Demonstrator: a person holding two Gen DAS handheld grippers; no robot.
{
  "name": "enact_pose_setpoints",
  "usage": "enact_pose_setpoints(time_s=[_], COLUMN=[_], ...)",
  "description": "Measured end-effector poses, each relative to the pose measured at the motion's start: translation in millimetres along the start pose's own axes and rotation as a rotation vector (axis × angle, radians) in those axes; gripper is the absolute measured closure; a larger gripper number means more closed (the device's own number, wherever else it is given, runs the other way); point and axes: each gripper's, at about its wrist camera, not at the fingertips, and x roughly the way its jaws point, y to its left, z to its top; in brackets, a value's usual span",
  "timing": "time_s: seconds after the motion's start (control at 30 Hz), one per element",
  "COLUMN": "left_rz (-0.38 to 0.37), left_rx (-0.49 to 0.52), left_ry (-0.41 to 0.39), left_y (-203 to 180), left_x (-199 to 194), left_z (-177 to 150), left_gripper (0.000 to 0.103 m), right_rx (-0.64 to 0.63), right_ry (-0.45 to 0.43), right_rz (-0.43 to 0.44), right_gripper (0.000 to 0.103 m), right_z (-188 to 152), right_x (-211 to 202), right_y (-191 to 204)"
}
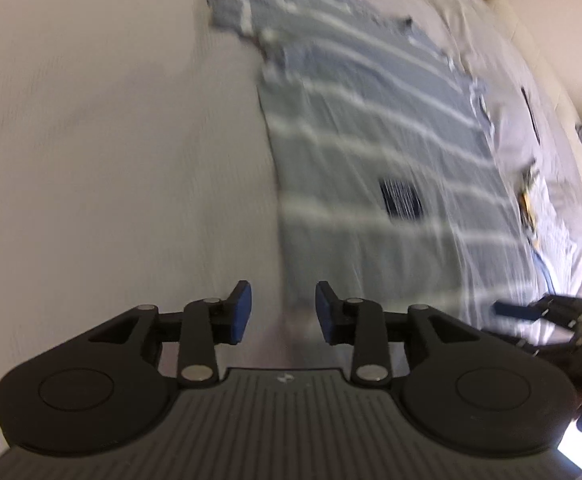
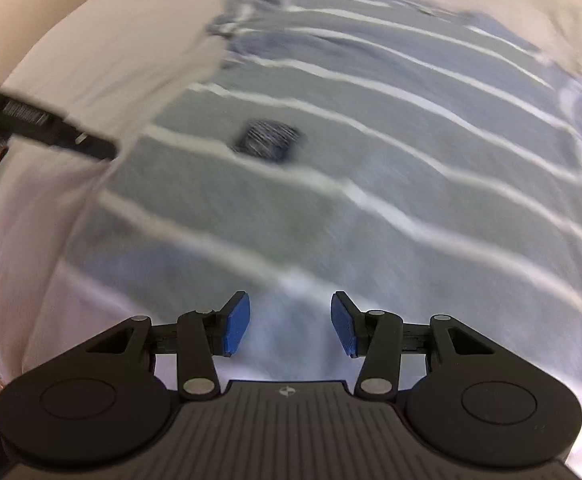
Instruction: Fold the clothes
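Through my left wrist camera, my left gripper (image 1: 283, 312) hangs with its blue-padded fingers (image 1: 239, 312) spread apart and nothing between them, just above the near left edge of the striped shirt (image 1: 371, 152). The shirt, grey-blue with thin white stripes and a dark patch (image 1: 402, 199) on it, lies spread flat on the pale bed sheet (image 1: 111, 140), running away from me toward the top of the view. Everything is smeared by motion. At the lower right, my right gripper (image 1: 539, 312) shows over the shirt's other side; I cannot tell its state from here.

Through my right wrist camera, my right gripper (image 2: 289, 324) also has its fingers (image 2: 343, 324) released and wide, empty, poised over the shirt's near hem (image 2: 299, 280). The shirt (image 2: 391, 160) fills most of the view, flat on the sheet (image 2: 71, 60). My left gripper (image 2: 51, 128) reaches in from the left, its tip beside the shirt's left edge.
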Motion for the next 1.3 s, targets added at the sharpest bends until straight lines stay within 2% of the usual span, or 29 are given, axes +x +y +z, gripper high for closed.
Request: enact_pose_setpoints(time_s=[0.17,0.27,0.37,0.43,0.6,0.8,0.87,0.9,0.97,1.03,1.07,1.1,1.17,1.3], left_rz=[0.029,0.083,0.135,0.136,0.135,0.023,-0.009,-0.018,-0.032,-0.047,-0.055,-0.062,-0.077,-0.067], left_rx=[-0.050,-0.068,-0.108,-0.156,-0.154,-0.167,-0.167,-0.169,-0.165,-0.162,-0.160,-0.158,-0.154,-0.139], left_ry=[0.027,0.053,0.029,0.009,-0.005,0.022,0.021,0.017,0.005,-0.006,-0.012,-0.018,-0.029,-0.023], left_y=[-18.3,-27.5,-29.5,-27.3,-23.3,-6.8,-3.2,-2.7,-3.5,-4.2,-4.6,-5.0,-5.7,-12.9], left_x=[-3.5,3.0,2.5,3.2,13.0,18.4,15.2,13.3,9.2,5.1,3.0,1.0,-3.1,-23.0], left_z=[-42.0,-54.2,-62.3,-62.5,-56.5,-52.2,-52.9,-53.3,-53.9,-54.4,-54.7,-55.0,-55.5,-54.0], left_gripper=[0.071,0.068,0.066,0.062,0.054,0.052,0.071,0.077,0.085,0.095,0.100,0.103,0.103,0.103], right_rx=[0.108,0.160,0.217,0.261,0.392,0.475,0.493,0.503,0.528,0.555,0.568,0.580,0.612,0.584], right_ry=[0.039,0.035,0.027,0.014,-0.008,0.000,-0.013,-0.019,-0.026,-0.031,-0.032,-0.032,-0.031,-0.008], right_rz=[-0.056,-0.084,-0.105,-0.107,-0.028,0.124,0.147,0.158,0.173,0.183,0.188,0.189,0.191,0.114], right_gripper=[0.052,0.051,0.049,0.049,0.049,0.049,0.050,0.057,0.064,0.067,0.073,0.084,0.098,0.102], right_z=[-58.3,-82.1,-104.6,-117.8,-141.9,-163.8,-167.1,-168.7,-170.5,-171.6,-172.0,-171.7,-171.2,-162.4], right_x=[-47.6,-62.6,-73.7,-76.6,-64.4,-41.5,-40.5,-40.1,-39.9,-39.9,-39.9,-40.4,-42.0,-56.4], right_y=[-45.0,-85.7,-126.5,-153.9,-209.6,-239.4,-241.6,-242.6,-241.7,-240.3,-239.6,-239.5,-241.3,-241.5])
